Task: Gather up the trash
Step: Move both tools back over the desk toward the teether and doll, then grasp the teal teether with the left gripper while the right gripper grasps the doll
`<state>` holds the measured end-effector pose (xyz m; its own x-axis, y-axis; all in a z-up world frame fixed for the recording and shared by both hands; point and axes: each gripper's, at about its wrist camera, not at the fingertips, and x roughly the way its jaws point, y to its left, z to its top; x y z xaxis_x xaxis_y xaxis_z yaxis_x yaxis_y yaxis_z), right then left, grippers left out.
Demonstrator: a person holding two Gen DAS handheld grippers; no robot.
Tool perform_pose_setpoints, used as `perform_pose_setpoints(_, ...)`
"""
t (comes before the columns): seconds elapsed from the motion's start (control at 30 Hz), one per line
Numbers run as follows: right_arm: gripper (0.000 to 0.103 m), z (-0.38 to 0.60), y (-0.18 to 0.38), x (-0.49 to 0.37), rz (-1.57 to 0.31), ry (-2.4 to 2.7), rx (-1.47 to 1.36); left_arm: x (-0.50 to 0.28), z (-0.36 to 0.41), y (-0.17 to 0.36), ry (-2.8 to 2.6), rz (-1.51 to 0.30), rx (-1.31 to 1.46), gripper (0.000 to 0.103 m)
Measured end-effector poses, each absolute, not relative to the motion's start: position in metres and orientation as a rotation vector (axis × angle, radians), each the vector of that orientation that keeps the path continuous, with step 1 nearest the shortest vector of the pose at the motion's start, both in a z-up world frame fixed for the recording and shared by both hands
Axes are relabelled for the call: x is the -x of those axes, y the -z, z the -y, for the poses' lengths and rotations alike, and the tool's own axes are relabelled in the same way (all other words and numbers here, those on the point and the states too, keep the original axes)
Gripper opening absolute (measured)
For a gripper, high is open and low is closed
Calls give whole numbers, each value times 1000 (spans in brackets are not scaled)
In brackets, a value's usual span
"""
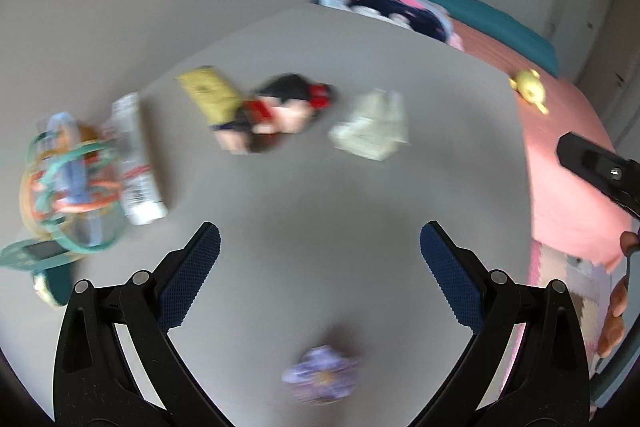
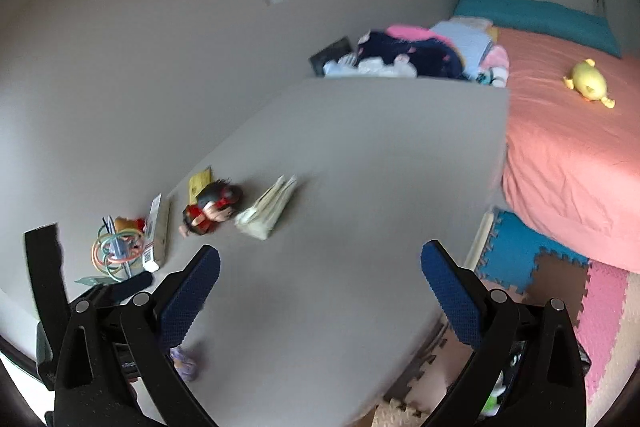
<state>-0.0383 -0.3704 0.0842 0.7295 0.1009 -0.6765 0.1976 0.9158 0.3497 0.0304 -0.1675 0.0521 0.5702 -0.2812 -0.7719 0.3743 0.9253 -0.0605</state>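
Grey table (image 1: 320,195), left tongs (image 1: 320,255) wide open, empty, right tongs (image 2: 320,275) likewise

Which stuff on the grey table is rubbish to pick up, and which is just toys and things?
Probably rubbish:
crumpled purple wrapper
crumpled pale packet
yellow packet

Just lying about:
doll
ring toy
white tube
yellow plush on the bed

Both grippers, left and right, are open and empty.
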Motion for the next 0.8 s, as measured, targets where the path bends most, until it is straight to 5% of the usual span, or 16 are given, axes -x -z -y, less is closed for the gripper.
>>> perform_pose_setpoints(0.8, 94, 250, -53, -101, -890, -10, -453, -14, -39, -45, 72, -886, -34, 97)
